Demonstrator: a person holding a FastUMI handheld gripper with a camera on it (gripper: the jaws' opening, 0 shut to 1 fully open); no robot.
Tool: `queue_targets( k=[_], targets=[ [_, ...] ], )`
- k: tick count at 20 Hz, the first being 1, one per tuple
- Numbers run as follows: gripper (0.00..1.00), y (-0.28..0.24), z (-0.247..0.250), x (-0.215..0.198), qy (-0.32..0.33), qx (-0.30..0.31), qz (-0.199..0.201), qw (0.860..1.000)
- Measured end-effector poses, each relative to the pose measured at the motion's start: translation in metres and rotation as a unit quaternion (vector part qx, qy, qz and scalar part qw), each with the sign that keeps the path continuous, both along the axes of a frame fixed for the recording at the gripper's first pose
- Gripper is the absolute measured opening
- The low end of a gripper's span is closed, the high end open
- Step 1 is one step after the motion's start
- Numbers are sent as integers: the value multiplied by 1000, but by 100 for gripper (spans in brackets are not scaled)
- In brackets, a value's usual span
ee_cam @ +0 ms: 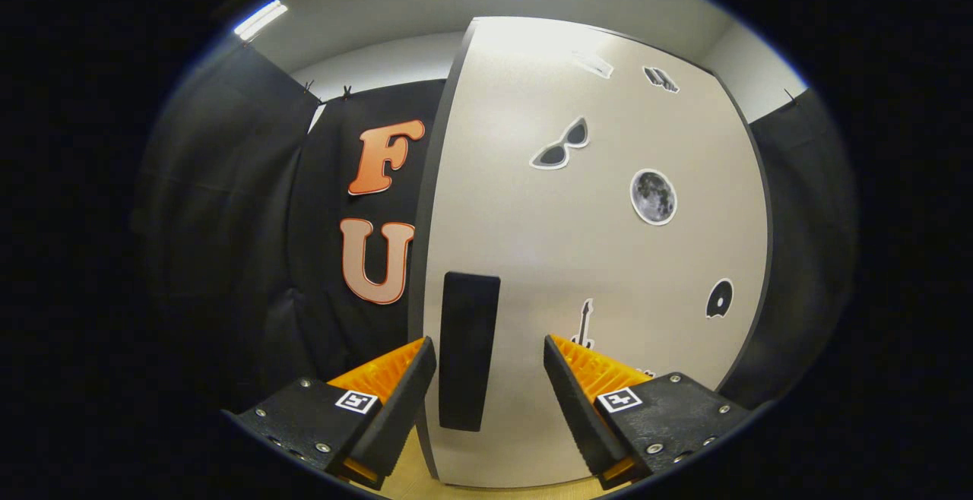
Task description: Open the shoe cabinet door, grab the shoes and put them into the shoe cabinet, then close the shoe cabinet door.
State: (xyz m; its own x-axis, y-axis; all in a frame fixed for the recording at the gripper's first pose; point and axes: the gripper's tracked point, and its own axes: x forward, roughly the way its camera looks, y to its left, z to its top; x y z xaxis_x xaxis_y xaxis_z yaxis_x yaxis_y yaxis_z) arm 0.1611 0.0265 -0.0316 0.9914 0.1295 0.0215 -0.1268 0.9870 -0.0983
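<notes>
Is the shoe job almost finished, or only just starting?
Only just starting, it seems. Nothing looks done yet: the cabinet door faces the tongs flat, apparently closed. In hand: the tongs are open, with the dark handle between their fingers but not squeezed. Left to do: pull the door open, put the shoes inside, then shut the door.

A staged recording booth: black cloth walls (228, 204) surround a stickered cabinet door (593, 257).

pale cabinet door (593, 257), upright black handle (467, 348)
</notes>
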Motion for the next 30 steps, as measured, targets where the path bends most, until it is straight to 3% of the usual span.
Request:
queue_targets(
  k=[5, 16, 22, 30],
  targets=[
    [90, -19, 10, -58, 1, -1, -7, 1000],
    [92, -93, 22, -221, -4, 29, -64, 998],
    [93, -105, 7, -263, 14, 28, -82, 996],
    [93, -111, 9, -274, 13, 41, -85, 995]
  ],
)
